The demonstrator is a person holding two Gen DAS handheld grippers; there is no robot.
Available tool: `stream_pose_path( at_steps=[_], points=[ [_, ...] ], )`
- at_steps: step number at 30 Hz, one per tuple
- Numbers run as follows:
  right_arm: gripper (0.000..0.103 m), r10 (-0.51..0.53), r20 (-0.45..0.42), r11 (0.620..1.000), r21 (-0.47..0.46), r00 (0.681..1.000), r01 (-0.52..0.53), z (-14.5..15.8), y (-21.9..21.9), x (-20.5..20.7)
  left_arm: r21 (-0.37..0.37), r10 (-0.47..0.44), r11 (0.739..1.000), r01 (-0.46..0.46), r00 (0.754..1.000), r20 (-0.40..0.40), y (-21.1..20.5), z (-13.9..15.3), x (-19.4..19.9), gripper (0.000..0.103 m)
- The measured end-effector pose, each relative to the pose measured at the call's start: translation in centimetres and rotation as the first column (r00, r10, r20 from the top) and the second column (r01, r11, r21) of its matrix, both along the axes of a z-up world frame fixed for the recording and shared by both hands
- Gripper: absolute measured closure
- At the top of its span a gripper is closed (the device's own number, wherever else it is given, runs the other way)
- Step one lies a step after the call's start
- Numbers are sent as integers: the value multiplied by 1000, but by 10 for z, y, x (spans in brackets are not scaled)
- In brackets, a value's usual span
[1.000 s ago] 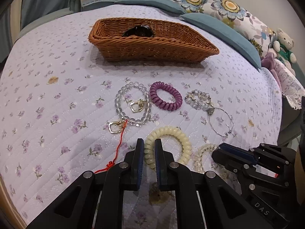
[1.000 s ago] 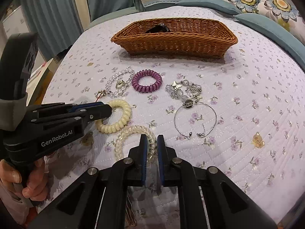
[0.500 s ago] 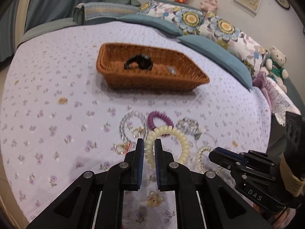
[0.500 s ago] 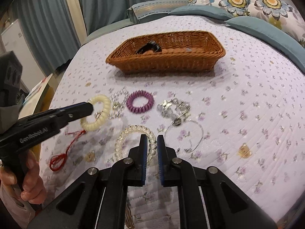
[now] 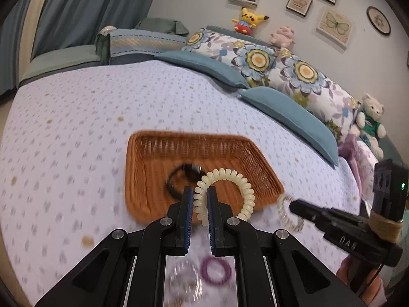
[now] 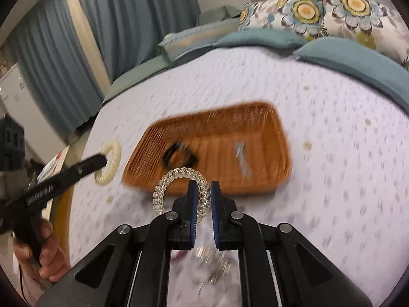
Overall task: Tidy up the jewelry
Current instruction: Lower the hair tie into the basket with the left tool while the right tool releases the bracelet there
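Note:
My left gripper [image 5: 200,199] is shut on a cream spiral hair tie [image 5: 237,181] and holds it in the air over the near edge of the brown wicker basket [image 5: 153,153]. My right gripper [image 6: 203,197] is shut on a clear spiral hair tie [image 6: 163,184], lifted in front of the basket [image 6: 255,117]. A black band [image 6: 179,156] and a small pale item [image 6: 242,161] lie in the basket. The left gripper with the cream tie [image 6: 111,163] also shows in the right wrist view, left of the basket.
A purple spiral tie [image 5: 216,271] and a clear bead bracelet [image 5: 184,281] lie blurred on the lilac quilt [image 5: 76,115] below my left gripper. Blue and floral pillows [image 5: 281,69] line the far side. Metal jewelry [image 6: 212,263] lies blurred under my right gripper.
Both grippers have risen off the quilt with their hair ties and moved forward toward the basket. The remaining jewelry has dropped below the fingers in both views.

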State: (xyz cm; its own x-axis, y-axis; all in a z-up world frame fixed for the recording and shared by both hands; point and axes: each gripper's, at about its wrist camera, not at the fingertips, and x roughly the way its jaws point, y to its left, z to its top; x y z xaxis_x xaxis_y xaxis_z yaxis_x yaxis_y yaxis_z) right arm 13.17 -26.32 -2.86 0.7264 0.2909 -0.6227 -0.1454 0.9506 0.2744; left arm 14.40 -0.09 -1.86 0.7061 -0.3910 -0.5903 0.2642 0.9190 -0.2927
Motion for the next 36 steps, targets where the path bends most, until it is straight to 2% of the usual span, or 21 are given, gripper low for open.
stream_pose_path(
  at_steps=[4,9,15,19,24,26,29,30,31,32,34,36],
  points=[
    [91,-46,-22,999,-20,999,46,-12,-5,46,28,41,999,-40,999,-11,-4,-11,37,92],
    [91,-70,-69,996,-53,995,66,-46,-7,80,65,67,996,-63,996,-58,0,-46,66,92],
    [91,-69,-95,995,-79,993,61,-69,-6,87,87,67,994,-59,993,-92,-3,-75,80,92],
    [91,-65,-89,992,-110,994,55,-71,-1,88,115,66,992,-55,993,-96,-10,-80,81,92],
    [90,-62,-82,991,-125,995,52,-71,2,89,107,75,992,-65,992,-98,-7,-81,81,92],
    [89,-48,-86,993,-108,995,39,-70,2,89,90,77,994,-69,992,-97,-4,-78,80,89],
    [88,-47,-82,993,-109,995,38,-67,4,84,68,72,995,-67,994,-81,0,-71,76,71],
    [87,-45,-84,994,-102,995,36,-66,3,84,70,74,995,-69,995,-73,0,-69,74,61],
    [83,-43,-84,995,-94,996,35,-65,2,83,70,74,995,-70,995,-64,1,-66,73,58],
    [75,-41,-82,996,-84,996,34,-63,1,81,67,73,995,-70,996,-51,1,-62,70,58],
    [67,-42,-71,996,-75,997,37,-59,0,77,60,67,996,-64,997,-35,2,-54,66,58],
    [67,-33,-59,997,-68,998,29,-55,1,73,51,63,997,-62,998,-17,4,-46,62,58]
  ],
)
